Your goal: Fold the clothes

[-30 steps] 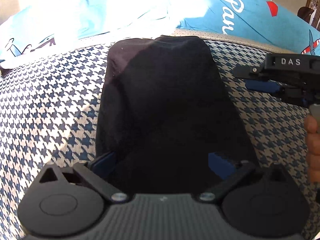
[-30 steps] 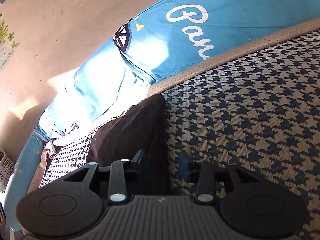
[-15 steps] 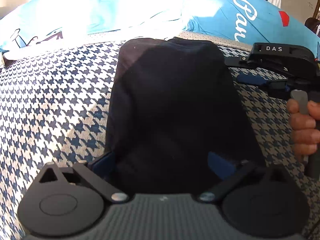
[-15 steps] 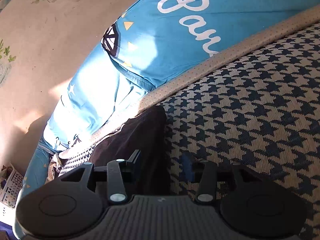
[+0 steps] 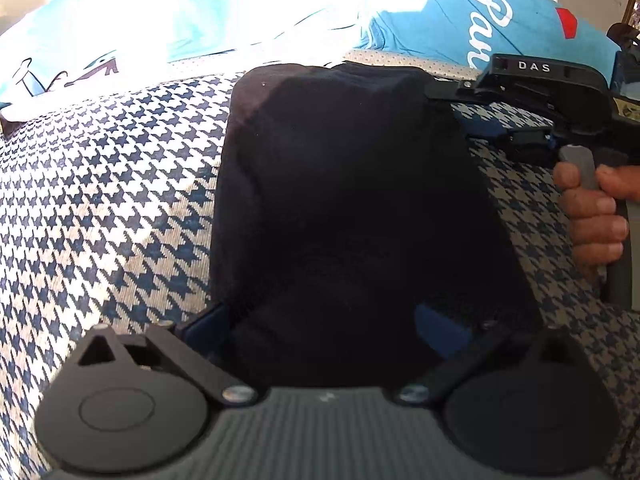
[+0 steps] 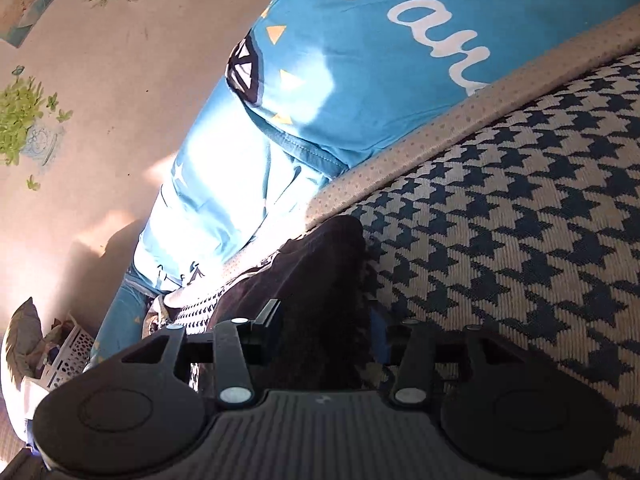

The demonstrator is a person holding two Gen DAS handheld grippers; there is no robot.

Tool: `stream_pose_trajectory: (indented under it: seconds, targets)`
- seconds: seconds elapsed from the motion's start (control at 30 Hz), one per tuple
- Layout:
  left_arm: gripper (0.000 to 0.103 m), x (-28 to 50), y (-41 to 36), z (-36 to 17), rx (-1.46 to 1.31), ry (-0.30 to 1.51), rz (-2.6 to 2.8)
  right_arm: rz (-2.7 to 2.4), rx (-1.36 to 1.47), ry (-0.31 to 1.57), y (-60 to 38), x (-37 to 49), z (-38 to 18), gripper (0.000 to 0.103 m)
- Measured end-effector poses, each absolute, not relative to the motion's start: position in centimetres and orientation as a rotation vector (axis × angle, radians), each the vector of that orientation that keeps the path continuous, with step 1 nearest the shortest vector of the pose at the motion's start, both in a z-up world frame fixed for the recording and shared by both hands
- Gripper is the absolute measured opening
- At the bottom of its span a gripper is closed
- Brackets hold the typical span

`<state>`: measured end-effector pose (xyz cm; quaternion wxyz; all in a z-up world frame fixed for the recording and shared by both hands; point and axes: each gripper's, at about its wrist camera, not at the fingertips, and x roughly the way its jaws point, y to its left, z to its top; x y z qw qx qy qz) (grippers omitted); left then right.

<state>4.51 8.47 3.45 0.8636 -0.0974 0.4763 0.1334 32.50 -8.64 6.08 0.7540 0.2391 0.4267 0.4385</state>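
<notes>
Both wrist views sit low, close over the same black garment (image 5: 344,208), facing the blue pillows (image 6: 360,100).

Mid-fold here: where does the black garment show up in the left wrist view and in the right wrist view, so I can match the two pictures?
Left wrist view: the black garment fills the centre, from the near fingers to the far edge of the houndstooth cover.
Right wrist view: it is a narrow dark strip at lower centre, running away from the fingers.
Shared landmark: the blue cushion with white script, beyond the garment's far end.
</notes>
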Motion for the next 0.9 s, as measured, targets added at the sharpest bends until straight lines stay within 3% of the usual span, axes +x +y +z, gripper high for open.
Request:
stream_pose_trajectory:
  seconds: [0.3, 0.57, 0.9]
  targets:
    - [0.103, 4.9, 8.0, 3.0, -0.174, 1.007, 0.277, 1.079, 0.474, 0.926, -6.3, 32.7, 5.6, 0.042]
    - [0.103, 5.3, 7.6, 2.6, -0.156, 1.007, 0.283, 1.093, 0.475, 0.932, -4.4, 33.0, 4.9, 0.019]
    - [0.103, 5.7, 7.7, 2.6, -0.155, 1.009, 0.282, 1.035, 0.46, 0.877, -4.1, 31.5, 6.0, 0.012]
